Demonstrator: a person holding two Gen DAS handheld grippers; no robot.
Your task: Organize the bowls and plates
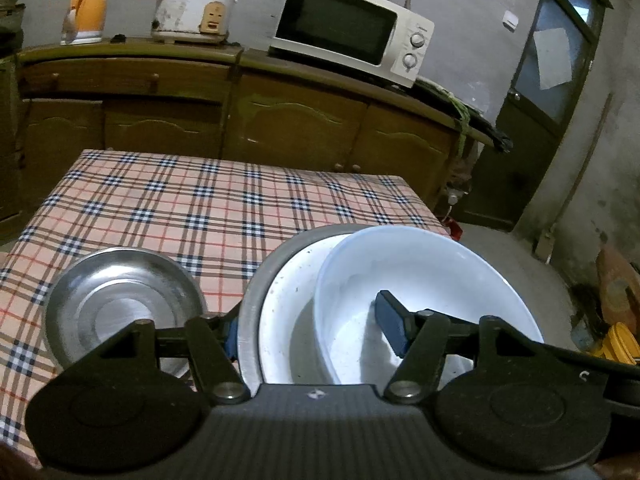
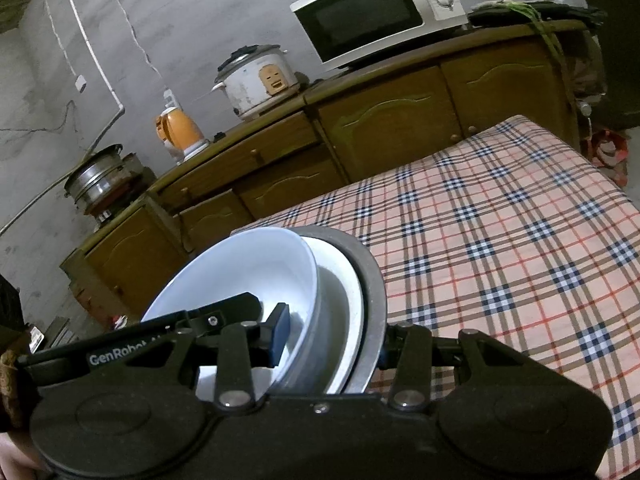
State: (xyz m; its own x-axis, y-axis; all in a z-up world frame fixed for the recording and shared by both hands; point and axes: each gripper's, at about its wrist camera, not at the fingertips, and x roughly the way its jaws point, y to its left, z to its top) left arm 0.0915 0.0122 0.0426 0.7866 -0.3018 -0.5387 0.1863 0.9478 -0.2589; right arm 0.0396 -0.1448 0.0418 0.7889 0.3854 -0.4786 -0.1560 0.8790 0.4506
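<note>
We are holding a nested stack between both grippers: a white bowl (image 1: pixel 432 280) is sitting tilted inside a white-lined metal basin (image 1: pixel 280 300), and the pair is hanging above the near edge of the plaid-covered bench (image 1: pixel 224 208). The left gripper (image 1: pixel 308 328) is clamping the stack's rim, one blue-padded finger pressing inside the white bowl and the other outside the basin wall. The right gripper (image 2: pixel 332 336) is doing the same from the opposite side, one finger inside the bowl (image 2: pixel 240 272) and one outside the basin (image 2: pixel 360 280). So the nesting of these two pieces is looking done. A steel dish (image 1: pixel 120 300) is lying alone on the bench, just beside the stack in the left view, and is not yet joined to it. We are judging the task as partly through: the stack needs setting down, and the steel dish is awaiting its place.
</note>
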